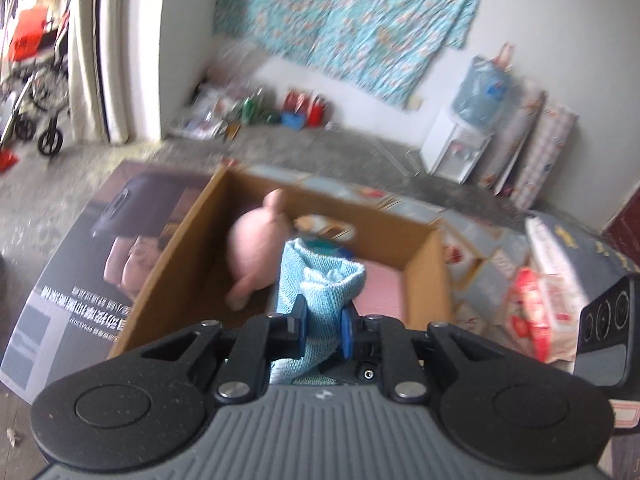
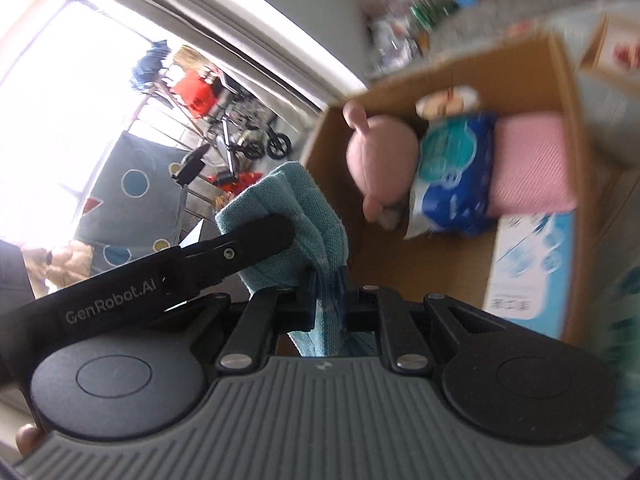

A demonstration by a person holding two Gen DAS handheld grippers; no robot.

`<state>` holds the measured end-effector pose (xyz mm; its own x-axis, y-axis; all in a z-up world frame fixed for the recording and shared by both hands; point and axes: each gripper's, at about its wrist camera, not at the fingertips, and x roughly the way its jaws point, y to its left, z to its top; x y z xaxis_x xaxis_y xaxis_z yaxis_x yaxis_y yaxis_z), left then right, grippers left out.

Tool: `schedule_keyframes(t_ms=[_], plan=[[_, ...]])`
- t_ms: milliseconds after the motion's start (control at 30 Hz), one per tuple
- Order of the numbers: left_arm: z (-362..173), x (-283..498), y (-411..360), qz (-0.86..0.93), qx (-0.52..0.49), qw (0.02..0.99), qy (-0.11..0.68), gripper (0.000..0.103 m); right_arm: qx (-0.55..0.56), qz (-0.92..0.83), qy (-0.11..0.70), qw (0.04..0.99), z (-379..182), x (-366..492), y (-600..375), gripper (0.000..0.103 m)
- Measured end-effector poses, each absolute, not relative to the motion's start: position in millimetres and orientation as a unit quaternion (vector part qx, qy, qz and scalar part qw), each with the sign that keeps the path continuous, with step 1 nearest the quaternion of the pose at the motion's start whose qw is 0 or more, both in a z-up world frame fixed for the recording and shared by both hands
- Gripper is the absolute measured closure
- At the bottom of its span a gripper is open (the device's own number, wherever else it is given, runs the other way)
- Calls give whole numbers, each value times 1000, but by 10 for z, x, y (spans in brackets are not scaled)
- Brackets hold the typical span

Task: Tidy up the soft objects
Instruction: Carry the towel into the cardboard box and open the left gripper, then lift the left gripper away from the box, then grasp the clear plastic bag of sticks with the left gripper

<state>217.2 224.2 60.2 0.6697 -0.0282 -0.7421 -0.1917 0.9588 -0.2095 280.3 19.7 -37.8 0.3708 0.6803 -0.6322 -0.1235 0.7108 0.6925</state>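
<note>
A light blue towel [image 1: 320, 280] is clamped between the blue pads of my left gripper [image 1: 323, 324], just in front of an open cardboard box [image 1: 424, 264]. My right gripper [image 2: 326, 292] is shut on the same towel [image 2: 296, 208], and the left gripper's black body crosses its view at the left. In the box lie a pink plush toy [image 1: 256, 248], seen also in the right wrist view [image 2: 380, 156], a blue soft pack [image 2: 456, 176] and a pink folded cloth [image 2: 528, 168].
The box [image 2: 564, 92] has printed flaps spread flat around it on a bed with patterned bedding [image 1: 488, 264]. A red and white bag [image 1: 536, 312] lies to the right. A water dispenser [image 1: 460, 148] stands by the far wall. A wheelchair [image 1: 36, 92] is outside the doorway.
</note>
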Motion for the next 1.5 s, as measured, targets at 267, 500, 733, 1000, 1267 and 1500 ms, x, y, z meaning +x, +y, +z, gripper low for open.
schedule_keyframes(t_ms=[267, 500, 733, 1000, 1267, 1500], plan=[[150, 2486, 2899, 73, -171, 885, 428, 69, 372, 186, 559, 717, -1229, 3273, 519, 94], [190, 2448, 2966, 73, -176, 895, 404, 66, 401, 142, 586, 690, -1643, 3332, 756, 94], [340, 2298, 2926, 79, -171, 903, 385, 53, 385, 131, 599, 690, -1605, 3284, 810, 81], [654, 1958, 2806, 87, -162, 918, 353, 38, 366, 148, 562, 727, -1021, 3000, 685, 56], [991, 1402, 2452, 72, -160, 936, 304, 24, 359, 203, 491, 767, -224, 2507, -60, 54], [915, 1150, 1560, -20, -126, 943, 308, 19, 314, 220, 426, 819, 418, 1909, -1449, 51]])
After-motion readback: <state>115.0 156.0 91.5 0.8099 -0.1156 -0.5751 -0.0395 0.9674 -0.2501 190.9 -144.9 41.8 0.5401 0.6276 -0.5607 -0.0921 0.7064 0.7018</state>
